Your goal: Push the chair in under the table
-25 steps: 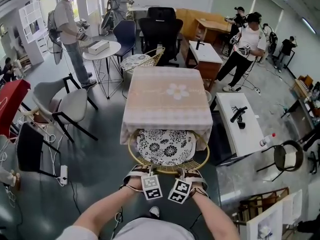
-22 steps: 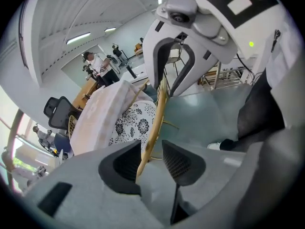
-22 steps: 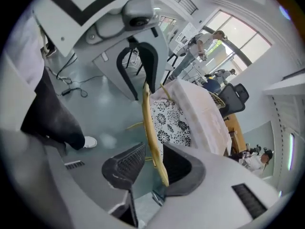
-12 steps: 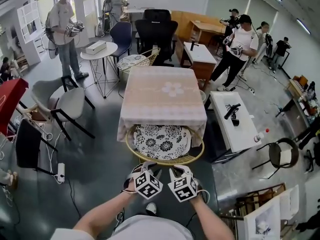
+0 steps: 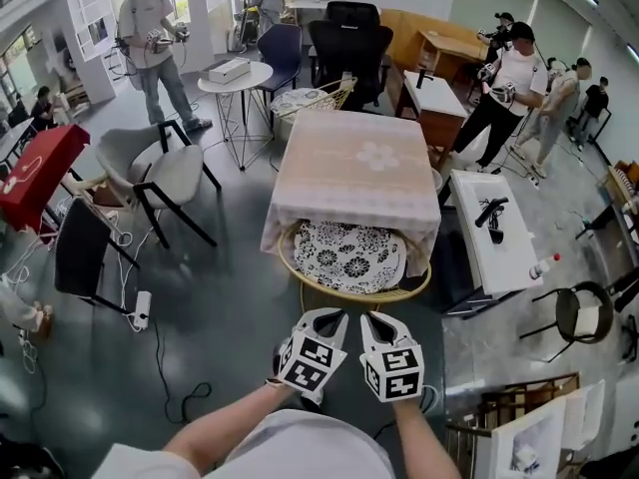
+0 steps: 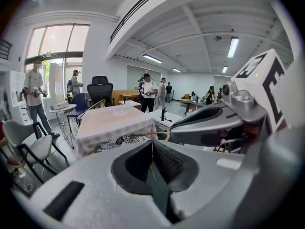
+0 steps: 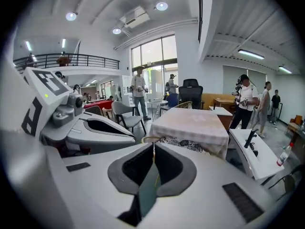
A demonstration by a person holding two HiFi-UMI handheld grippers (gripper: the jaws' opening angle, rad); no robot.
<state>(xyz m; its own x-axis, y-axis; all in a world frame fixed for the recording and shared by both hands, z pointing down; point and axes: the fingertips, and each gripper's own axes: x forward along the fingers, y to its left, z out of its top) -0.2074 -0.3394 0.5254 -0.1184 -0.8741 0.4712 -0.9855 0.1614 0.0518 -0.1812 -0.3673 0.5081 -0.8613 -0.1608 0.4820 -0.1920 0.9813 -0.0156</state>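
The round wicker chair (image 5: 354, 295) with a black-and-white floral cushion (image 5: 349, 252) sits tucked partly under the square table (image 5: 364, 163), which wears a pale pink cloth. Only the chair's front rim and part of the cushion stick out. My left gripper (image 5: 329, 317) and right gripper (image 5: 377, 319) hover side by side in front of the chair, apart from it. Their jaws are closing, pads nearly together, with nothing between them. The left gripper view shows the left gripper (image 6: 152, 143) aimed at the table (image 6: 112, 123). In the right gripper view, the right gripper (image 7: 153, 145) faces the table (image 7: 195, 120).
A grey chair (image 5: 165, 173) and a white round side table (image 5: 235, 78) stand to the left. At the right is a white low bench (image 5: 494, 233). A second wicker chair (image 5: 310, 98) and black office chair (image 5: 349, 43) lie beyond. A power strip (image 5: 140, 309) trails cable. Several people stand around.
Both grippers have lifted off the chair's front rim and drawn back toward me, rolling as they rose. Their jaws have gone from wide open to nearly closed.
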